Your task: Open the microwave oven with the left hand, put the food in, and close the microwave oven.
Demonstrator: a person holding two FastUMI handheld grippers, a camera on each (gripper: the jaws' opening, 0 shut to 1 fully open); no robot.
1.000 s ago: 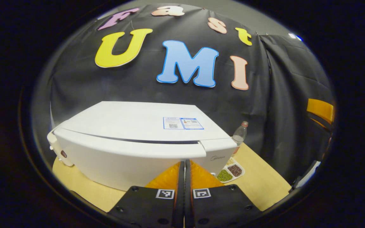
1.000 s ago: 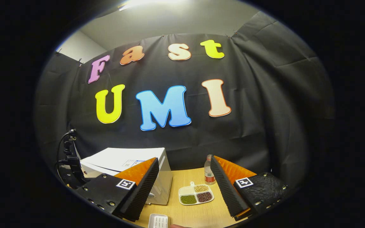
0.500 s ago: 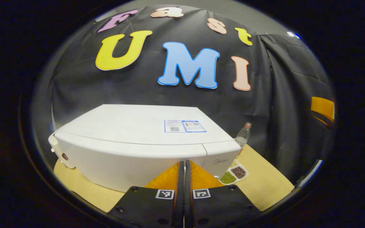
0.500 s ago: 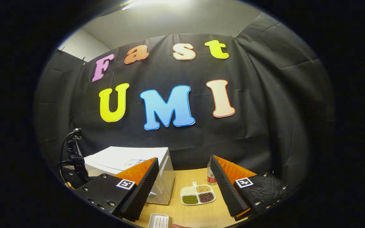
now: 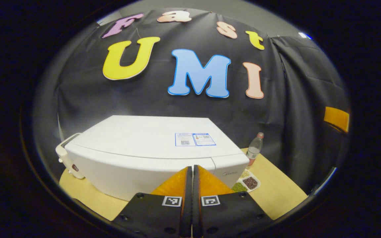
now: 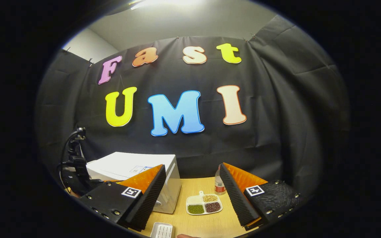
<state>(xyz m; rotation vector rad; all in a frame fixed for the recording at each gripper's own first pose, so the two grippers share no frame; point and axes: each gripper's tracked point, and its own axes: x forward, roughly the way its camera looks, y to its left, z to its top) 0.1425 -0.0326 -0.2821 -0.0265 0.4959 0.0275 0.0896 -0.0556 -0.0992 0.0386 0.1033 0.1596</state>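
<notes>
Left hand-held gripper [image 5: 192, 170] pressed together, gripping nothing, just before the closed white microwave [image 5: 150, 148] on the bench [image 5: 276, 191]. Right hand-held gripper [image 6: 192, 175] spread wide, holding nothing, above the bench. Food tray [image 6: 204, 205] on the bench right of the microwave, bottle [image 6: 219, 185] behind it. Small white tray [image 6: 162, 230] nearer the camera.

Both views face the booth wall, sharing microwave [image 5: 150, 148] [image 6: 134, 165].

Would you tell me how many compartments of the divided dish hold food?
3: yellowish beans at the back right, dark beans front right, green beans front left of the dish; the back-left compartment looks empty.
</notes>
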